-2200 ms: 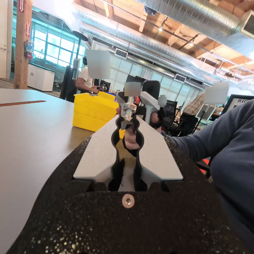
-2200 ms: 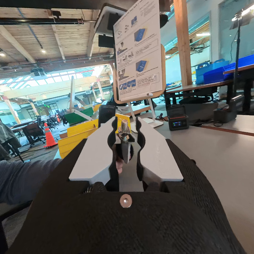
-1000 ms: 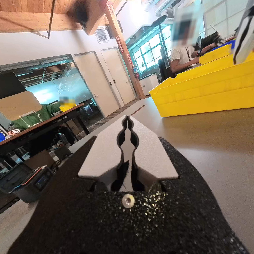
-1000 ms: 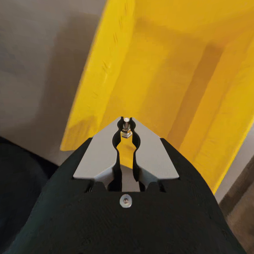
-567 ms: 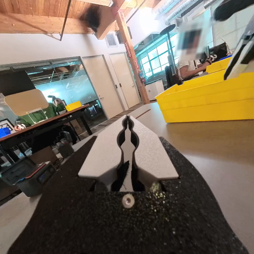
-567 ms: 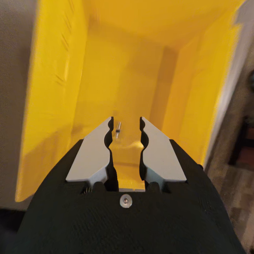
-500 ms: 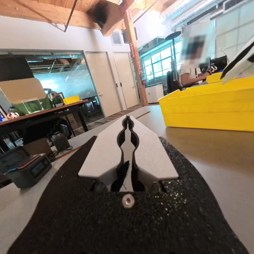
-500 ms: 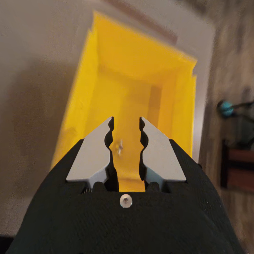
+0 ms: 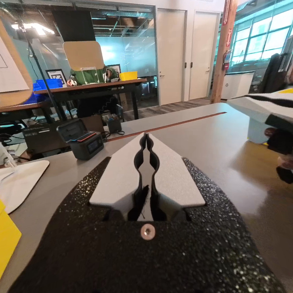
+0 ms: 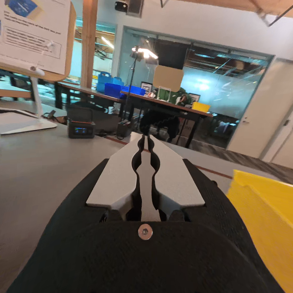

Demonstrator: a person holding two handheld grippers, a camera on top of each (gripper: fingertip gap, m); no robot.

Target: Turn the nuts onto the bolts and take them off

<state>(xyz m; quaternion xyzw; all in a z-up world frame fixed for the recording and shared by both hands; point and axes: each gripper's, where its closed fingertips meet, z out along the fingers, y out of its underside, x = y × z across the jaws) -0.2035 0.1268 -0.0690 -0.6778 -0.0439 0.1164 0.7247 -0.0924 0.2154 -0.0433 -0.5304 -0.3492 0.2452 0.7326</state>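
Tongs came nearest in both views: the left tongs (image 9: 146, 134) had their tips all but touching with nothing between them, and the right tongs (image 10: 145, 136) showed a narrow slit at the tips, likewise empty. Both lay low over the grey surface (image 9: 206, 142). No nut or bolt showed anywhere, so the task's hardware was out of sight, perhaps in the yellow bin (image 10: 260, 206) just right of the right tongs, whose inside was hidden. To do the next pick well, I judged the tongs should open wider and tilt down over the bin before closing. In the left view another yellow bin's corner (image 9: 6, 237) sat at the near left edge, contents unseen. Farther off stood a dark charging case (image 9: 85, 142) with its lid up.
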